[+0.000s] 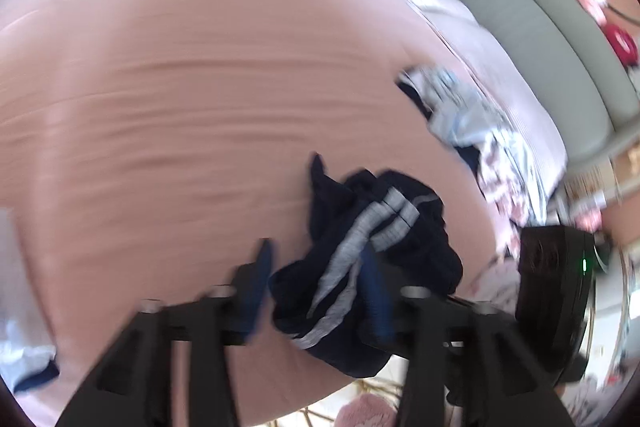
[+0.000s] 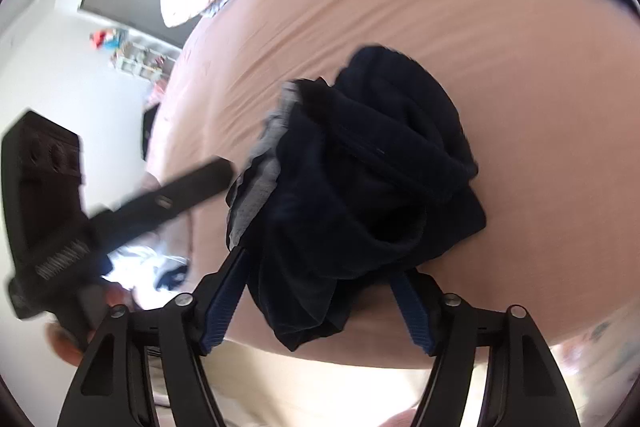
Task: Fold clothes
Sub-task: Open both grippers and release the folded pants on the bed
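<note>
A dark navy garment [image 1: 368, 259] with grey stripes lies crumpled near the edge of the pink bed [image 1: 180, 107]. Both the left gripper [image 1: 316, 291] and the right gripper [image 2: 320, 307] stand wide over it, gripping nothing. More clothes [image 1: 472, 115] lie well apart.

You see soft matt navy cloth shorts [image 2: 360, 163] with grey knit stripes, a smooth pink cotton bedsheet [image 1: 180, 87], and matt black plastic fingers [image 2: 224, 299].
</note>
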